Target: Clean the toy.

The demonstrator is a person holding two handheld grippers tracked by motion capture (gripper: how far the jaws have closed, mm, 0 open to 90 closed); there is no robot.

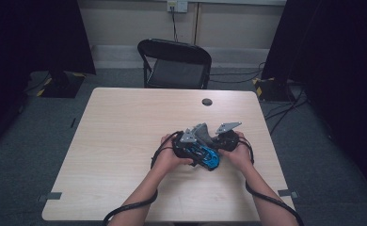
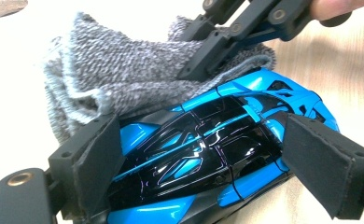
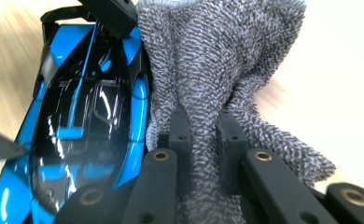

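We work at the bench (image 1: 125,122), near its right front part, where both hand-held grippers meet. The toy car (image 2: 203,154), glossy blue and black, lies between the wide-spread jaws of the left hand-held gripper (image 2: 203,161), their pads pressing its flanks. We judge it hard, light and slippery, its thin fins fragile; the flat sides are the place to grip it. The grey cloth (image 3: 203,79) is soft and limp; the right hand-held gripper (image 3: 203,140) has pinched a fold tight and lays it against the car's side.
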